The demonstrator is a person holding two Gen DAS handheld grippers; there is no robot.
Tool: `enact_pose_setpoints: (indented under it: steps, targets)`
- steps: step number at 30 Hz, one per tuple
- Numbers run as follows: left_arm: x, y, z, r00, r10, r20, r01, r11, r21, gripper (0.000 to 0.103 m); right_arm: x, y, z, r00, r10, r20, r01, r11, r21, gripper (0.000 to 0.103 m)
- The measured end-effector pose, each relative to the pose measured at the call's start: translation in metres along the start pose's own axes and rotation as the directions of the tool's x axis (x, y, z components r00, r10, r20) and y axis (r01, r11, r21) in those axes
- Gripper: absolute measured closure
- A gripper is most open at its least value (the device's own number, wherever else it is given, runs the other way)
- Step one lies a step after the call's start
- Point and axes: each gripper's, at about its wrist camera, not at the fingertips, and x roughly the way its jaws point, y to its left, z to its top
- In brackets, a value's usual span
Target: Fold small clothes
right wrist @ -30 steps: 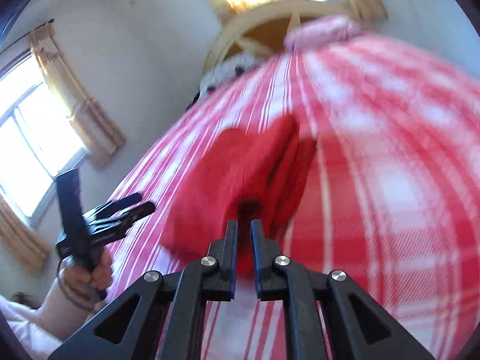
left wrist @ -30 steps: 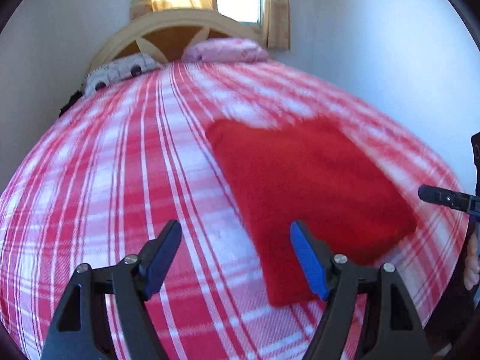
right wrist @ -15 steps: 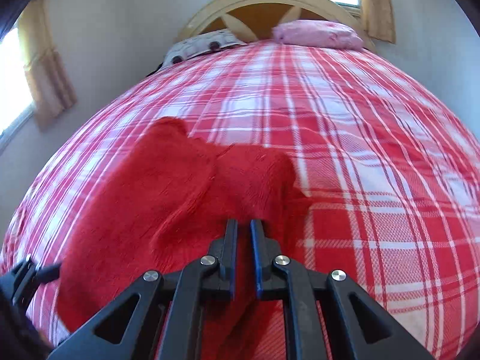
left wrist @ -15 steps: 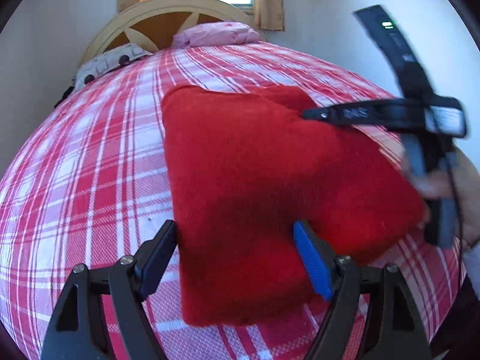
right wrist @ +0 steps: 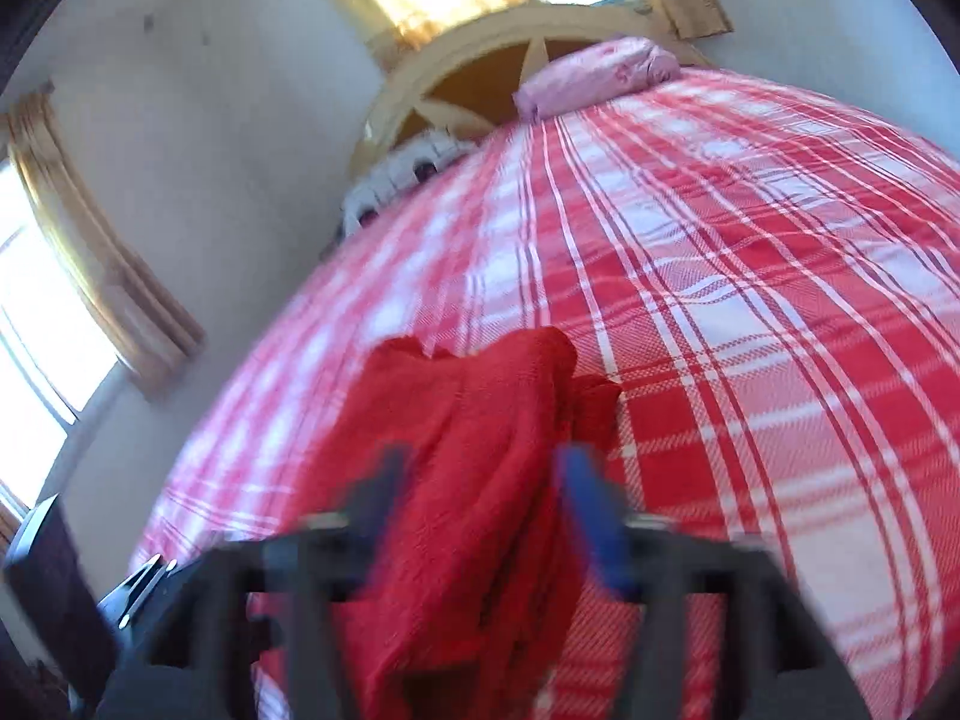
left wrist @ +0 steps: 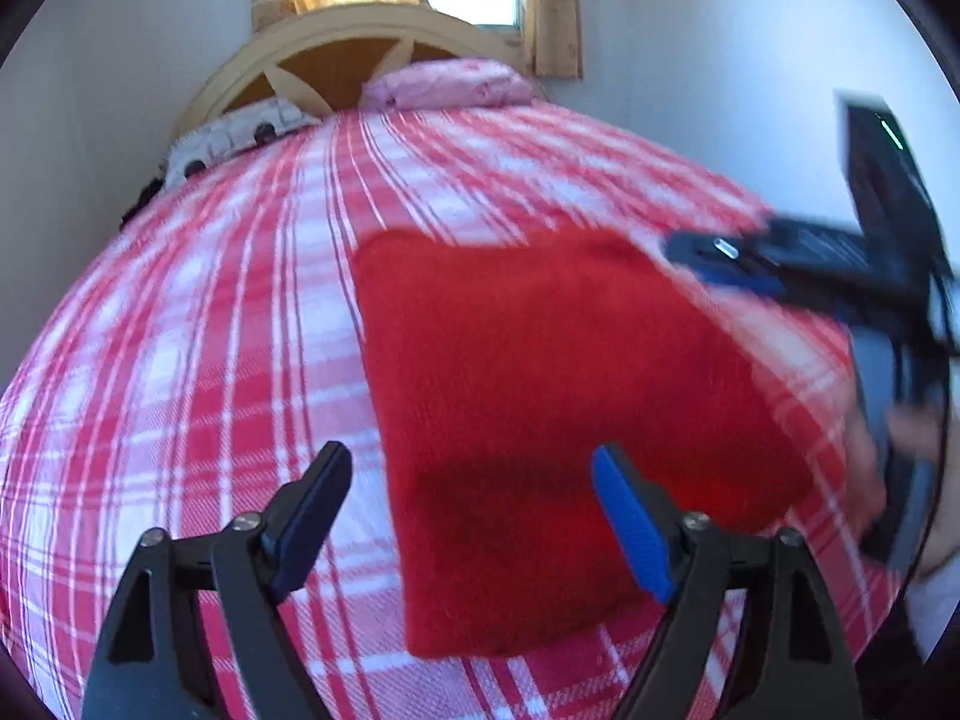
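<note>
Red-and-white plaid bedspread [left wrist: 198,360] carries your folded red garment [left wrist: 540,372] close to the bed's near edge, your left gripper [left wrist: 471,510] hovering spread and opening above its near corner while your right gripper [right wrist: 480,498] opens, pads clear of the cloth between them.

Bed [left wrist: 198,360] fills both views, covered w/ a red-and-white plaid sheet [right wrist: 750,312], pulled fairly smooth. Red garment [left wrist: 540,396] lies flat on it, folded into a rough rectangle in the left wrist view; from the right wrist view its far edge looks bunched and wavy. Up at the head end: pink pillow [left wrist: 447,84] and a white patterned pillow [left wrist: 240,135] side by side on the sheet, against the arched headboard [left wrist: 336,51].
</note>
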Motion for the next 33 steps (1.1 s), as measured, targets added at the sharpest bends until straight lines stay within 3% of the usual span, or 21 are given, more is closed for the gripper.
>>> enact_pose_setpoints:
  steps: [2,5,7,13,17,20,22,24,29,33]
  targets:
    - [0.001,0.006,0.009,1.0,0.005,0.014,-0.005,1.0,-0.022,0.003,-0.01,0.0,-0.008,1.0,0.018,0.024,-0.018,1.0,0.012,0.027]
    - [0.011,0.014,0.018,1.0,0.031,-0.006,-0.031,0.998,-0.049,0.003,-0.007,-0.004,-0.019,1.0,-0.01,-0.028,0.011,1.0,0.026,0.027]
    - [0.022,0.019,0.02,0.998,0.047,-0.052,-0.051,0.996,-0.076,0.003,-0.004,-0.009,-0.028,0.998,-0.021,-0.062,0.023,0.999,0.032,0.027]
    - [0.044,0.02,0.001,0.985,-0.003,-0.171,-0.016,0.994,-0.11,0.004,0.0,-0.018,-0.05,0.996,-0.03,-0.087,0.033,0.999,0.032,0.027]
    - [0.043,0.015,-0.008,0.984,-0.004,-0.176,-0.009,0.998,-0.068,0.004,-0.005,-0.015,-0.05,0.993,-0.046,-0.105,0.047,0.999,0.012,0.027]
    - [0.031,0.02,-0.001,0.991,-0.013,-0.134,0.004,0.998,-0.064,0.004,-0.018,-0.015,-0.043,0.996,-0.024,-0.082,0.028,0.998,0.048,0.027]
    - [0.023,0.029,0.011,0.997,-0.016,-0.076,0.009,0.995,-0.096,0.004,-0.028,-0.017,-0.036,0.999,0.019,-0.031,-0.016,0.996,0.09,0.027]
    - [0.025,0.034,0.023,0.998,-0.011,-0.065,0.003,0.992,-0.128,0.004,-0.028,-0.018,-0.029,0.999,0.049,-0.012,-0.047,0.991,0.122,0.027]
    - [0.067,0.048,0.042,0.987,-0.062,-0.15,0.025,0.971,-0.238,0.005,0.005,-0.014,-0.026,0.998,0.004,-0.066,0.003,0.994,0.113,0.027]
    - [0.092,0.053,0.039,0.969,-0.152,-0.194,0.077,0.934,-0.349,0.005,0.025,-0.014,-0.032,0.995,0.005,-0.097,0.008,0.991,0.135,0.027]
